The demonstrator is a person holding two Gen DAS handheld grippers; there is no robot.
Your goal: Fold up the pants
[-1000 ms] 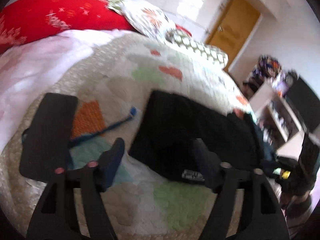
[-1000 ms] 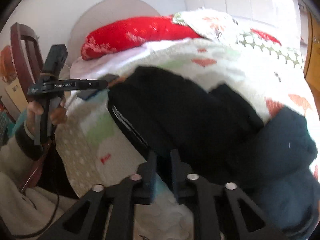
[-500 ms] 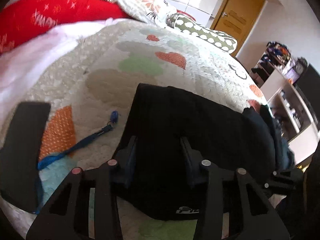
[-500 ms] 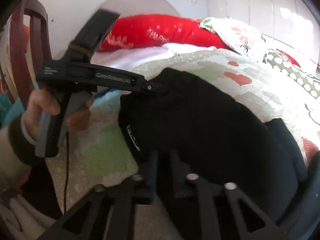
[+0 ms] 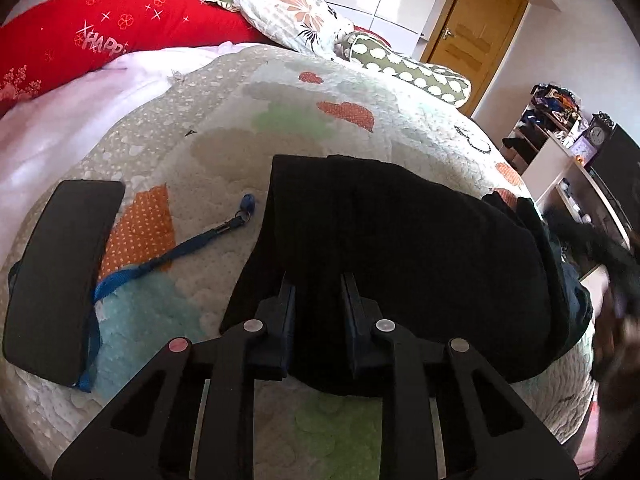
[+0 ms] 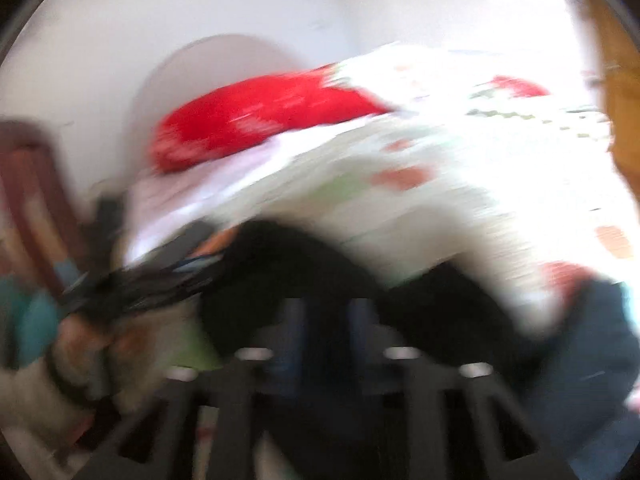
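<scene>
Black pants (image 5: 400, 248) on quilt (image 5: 224, 152) beside blue lanyard (image 5: 176, 252); left gripper (image 5: 318, 304) closing on near edge, right gripper (image 6: 320, 320) opening, blurred; best lift evenly, folding squarely.

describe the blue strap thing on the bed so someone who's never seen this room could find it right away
Start at the patchwork quilt covering the bed. Left of the black pants, by an orange dotted patch, lies the blue lanyard. It runs from a flat black device toward the pants and ends in a small clip, the only thin blue strap there.
</scene>
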